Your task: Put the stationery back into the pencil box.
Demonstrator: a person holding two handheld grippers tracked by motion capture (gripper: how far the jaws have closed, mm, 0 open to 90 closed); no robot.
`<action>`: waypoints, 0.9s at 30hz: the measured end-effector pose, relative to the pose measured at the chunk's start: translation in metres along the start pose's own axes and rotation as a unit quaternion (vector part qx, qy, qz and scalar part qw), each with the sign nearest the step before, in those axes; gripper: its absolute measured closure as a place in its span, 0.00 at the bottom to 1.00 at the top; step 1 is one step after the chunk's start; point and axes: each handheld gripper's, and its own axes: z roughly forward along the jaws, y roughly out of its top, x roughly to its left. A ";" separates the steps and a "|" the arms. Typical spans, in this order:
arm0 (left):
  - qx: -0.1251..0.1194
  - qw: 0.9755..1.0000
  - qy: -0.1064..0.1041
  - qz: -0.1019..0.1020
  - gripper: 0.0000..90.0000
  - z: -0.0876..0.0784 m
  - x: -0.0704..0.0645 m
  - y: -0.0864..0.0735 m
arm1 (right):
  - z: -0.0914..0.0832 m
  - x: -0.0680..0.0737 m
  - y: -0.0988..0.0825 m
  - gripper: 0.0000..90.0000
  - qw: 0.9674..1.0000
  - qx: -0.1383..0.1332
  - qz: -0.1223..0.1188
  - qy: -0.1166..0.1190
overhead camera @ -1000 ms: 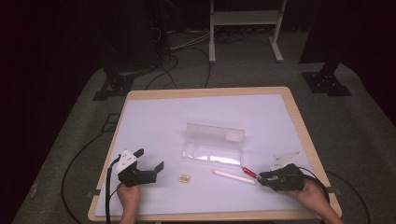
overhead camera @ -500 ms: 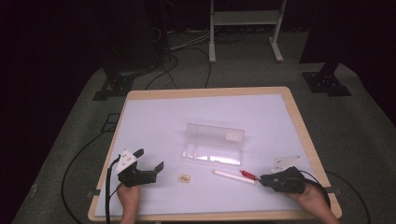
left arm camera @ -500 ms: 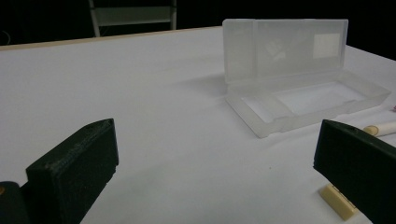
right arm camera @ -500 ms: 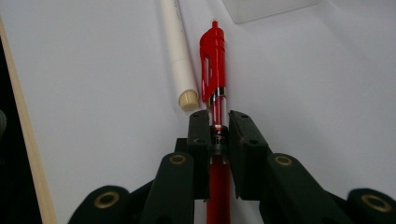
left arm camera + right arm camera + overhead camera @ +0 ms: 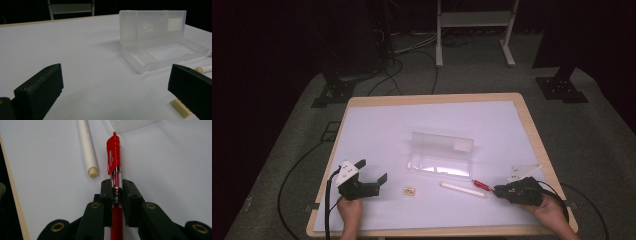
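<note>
Glossy red plastic pen (image 5: pixel 113 152), frosted clear plastic case (image 5: pixel 160 42), matt white tabletop (image 5: pixel 382 130)

Lit from overhead; white tabletop (image 5: pixel 377 130) bright, faintly violet in high view, surroundings nearly black. Soft, short shadows beside clear plastic case (image 5: pixel 160 42); mild glare on its raised lid. High view grainy, slightly soft. Left gripper view: near jaws blurred, case reasonably sharp. Right gripper view: red pen (image 5: pixel 114 152) crisp, small highlights on clip, frame edges dimmer.
</note>
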 end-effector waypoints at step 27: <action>0.000 1.000 -0.001 -0.001 0.00 0.000 0.000 0.000 | -0.005 -0.010 0.082 0.88 0.998 -0.008 -0.063 0.012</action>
